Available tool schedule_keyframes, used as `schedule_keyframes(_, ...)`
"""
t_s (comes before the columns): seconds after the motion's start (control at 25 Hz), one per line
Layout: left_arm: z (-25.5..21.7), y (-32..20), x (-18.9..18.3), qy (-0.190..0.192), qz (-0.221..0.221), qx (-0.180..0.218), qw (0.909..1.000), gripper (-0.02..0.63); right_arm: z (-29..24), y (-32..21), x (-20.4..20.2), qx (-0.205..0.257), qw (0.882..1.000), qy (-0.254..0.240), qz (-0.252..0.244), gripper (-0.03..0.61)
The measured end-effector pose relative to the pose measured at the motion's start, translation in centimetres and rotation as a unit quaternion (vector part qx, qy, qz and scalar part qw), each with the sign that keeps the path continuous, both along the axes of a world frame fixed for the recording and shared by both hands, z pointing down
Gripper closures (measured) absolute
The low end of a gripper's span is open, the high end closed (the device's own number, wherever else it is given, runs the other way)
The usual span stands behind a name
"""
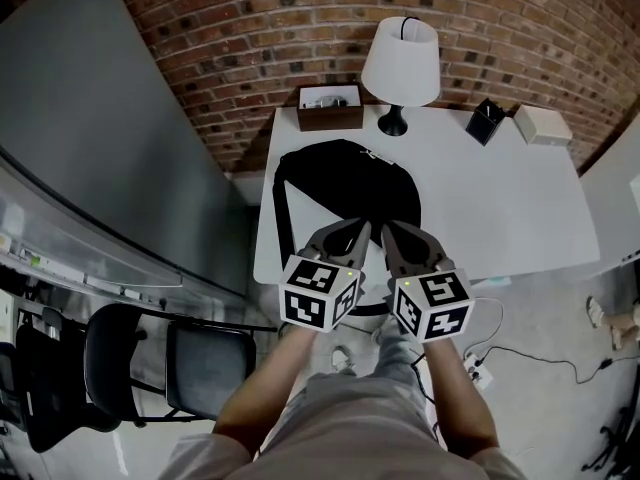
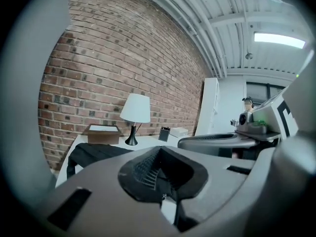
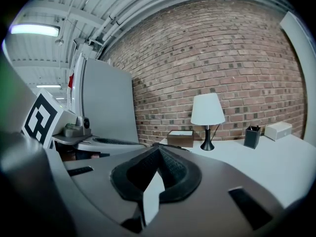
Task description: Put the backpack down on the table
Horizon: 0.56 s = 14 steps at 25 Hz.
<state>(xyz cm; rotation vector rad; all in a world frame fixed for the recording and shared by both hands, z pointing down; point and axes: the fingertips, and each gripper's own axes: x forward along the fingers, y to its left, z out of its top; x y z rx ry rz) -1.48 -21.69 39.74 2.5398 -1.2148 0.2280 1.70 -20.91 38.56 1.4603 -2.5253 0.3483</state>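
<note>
Both tools, left gripper (image 1: 358,228) and right gripper (image 1: 391,229), show jaws together over the near edge of the backpack (image 1: 345,180), flat on the table (image 1: 520,203) ahead; probably soft, floppy, light, best gripped by a strap (image 1: 279,213).

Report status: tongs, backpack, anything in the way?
Left tongs shut, right tongs shut. Backpack flat on table. Lamp and brown box behind, clear of it.
</note>
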Motion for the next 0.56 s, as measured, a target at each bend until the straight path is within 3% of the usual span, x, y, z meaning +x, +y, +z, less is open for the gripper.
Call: schedule_keyframes(0.56, 0.6, -0.4, 1.1, -0.005, 0.003, 0.000, 1.0000, 0.609, 0.5, -0.1, 1.3, 0.001, 1.000, 0.007, 0.007, 0.577)
